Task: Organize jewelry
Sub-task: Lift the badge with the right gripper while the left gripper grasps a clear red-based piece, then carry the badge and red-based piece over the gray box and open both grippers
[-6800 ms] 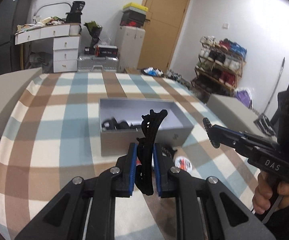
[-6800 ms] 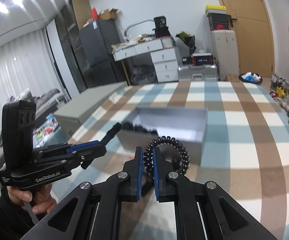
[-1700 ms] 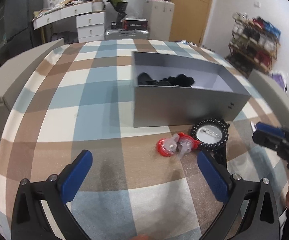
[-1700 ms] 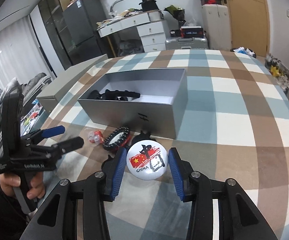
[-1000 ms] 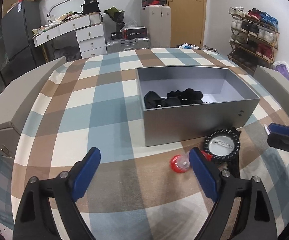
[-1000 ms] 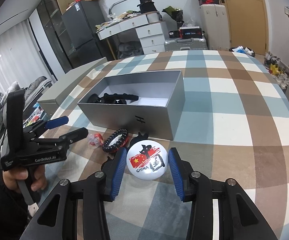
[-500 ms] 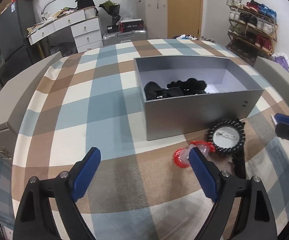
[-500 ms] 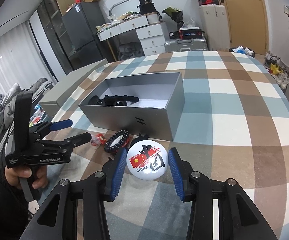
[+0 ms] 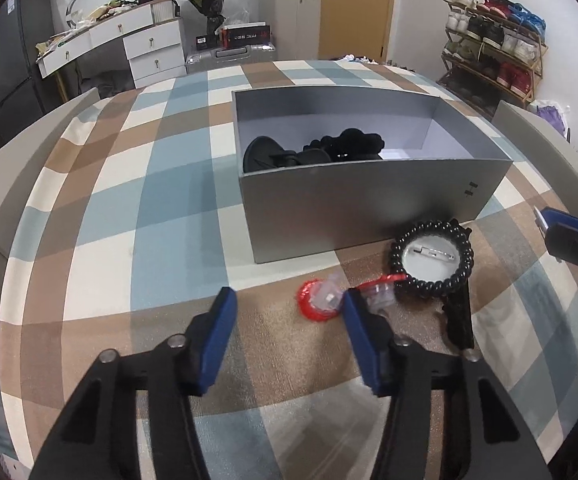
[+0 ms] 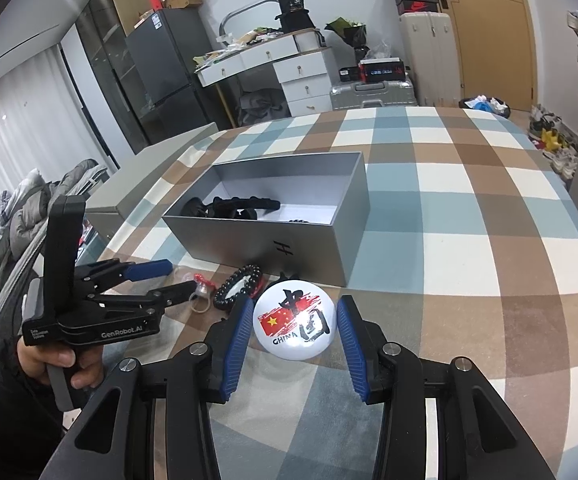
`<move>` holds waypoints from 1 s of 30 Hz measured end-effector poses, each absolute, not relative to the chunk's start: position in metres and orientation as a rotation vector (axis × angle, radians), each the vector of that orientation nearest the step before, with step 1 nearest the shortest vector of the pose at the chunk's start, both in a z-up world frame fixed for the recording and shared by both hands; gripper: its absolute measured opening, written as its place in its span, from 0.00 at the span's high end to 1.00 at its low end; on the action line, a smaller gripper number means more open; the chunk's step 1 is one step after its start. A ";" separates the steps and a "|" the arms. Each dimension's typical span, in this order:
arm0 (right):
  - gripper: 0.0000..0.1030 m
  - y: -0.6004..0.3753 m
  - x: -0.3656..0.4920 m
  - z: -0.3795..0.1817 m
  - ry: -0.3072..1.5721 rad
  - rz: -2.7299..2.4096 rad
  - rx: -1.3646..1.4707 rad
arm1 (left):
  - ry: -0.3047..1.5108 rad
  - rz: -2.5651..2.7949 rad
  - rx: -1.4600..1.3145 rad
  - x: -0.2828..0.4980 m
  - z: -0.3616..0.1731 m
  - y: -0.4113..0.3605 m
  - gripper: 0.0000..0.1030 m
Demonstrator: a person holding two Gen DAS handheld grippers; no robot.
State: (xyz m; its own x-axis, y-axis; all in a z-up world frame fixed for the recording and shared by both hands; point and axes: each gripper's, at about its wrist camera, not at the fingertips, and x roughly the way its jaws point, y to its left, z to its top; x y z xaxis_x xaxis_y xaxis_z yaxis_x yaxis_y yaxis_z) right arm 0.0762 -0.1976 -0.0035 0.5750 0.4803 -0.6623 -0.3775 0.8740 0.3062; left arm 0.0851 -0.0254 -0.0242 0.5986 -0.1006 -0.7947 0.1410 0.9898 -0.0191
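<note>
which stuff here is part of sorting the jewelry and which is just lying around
Part of the job:
- grey box holding black pieces
- black bead bracelet
- China badge between the open right tongs
- red-trimmed clear pieces ahead of the open left tongs

Just lying about:
- white drawers
- silver suitcase
- shoe rack

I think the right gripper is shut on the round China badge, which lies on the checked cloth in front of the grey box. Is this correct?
Not quite. The right gripper is open: in the right wrist view its blue pads stand on either side of the badge with a gap on each side. The rest holds: the badge lies on the checked cloth in front of the grey box.
</note>
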 end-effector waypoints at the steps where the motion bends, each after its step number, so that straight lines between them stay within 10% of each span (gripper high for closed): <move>1: 0.59 -0.198 0.076 -0.004 0.816 0.502 0.138 | 0.917 -0.141 0.050 0.085 -0.024 -0.026 0.66; 6: 0.59 -0.198 0.077 -0.004 0.819 0.504 0.136 | 0.899 -0.166 0.047 0.082 -0.022 -0.027 0.88; 30: 0.59 -0.191 0.062 0.042 0.633 0.539 0.175 | 0.650 -0.200 -0.083 0.056 0.051 -0.008 0.88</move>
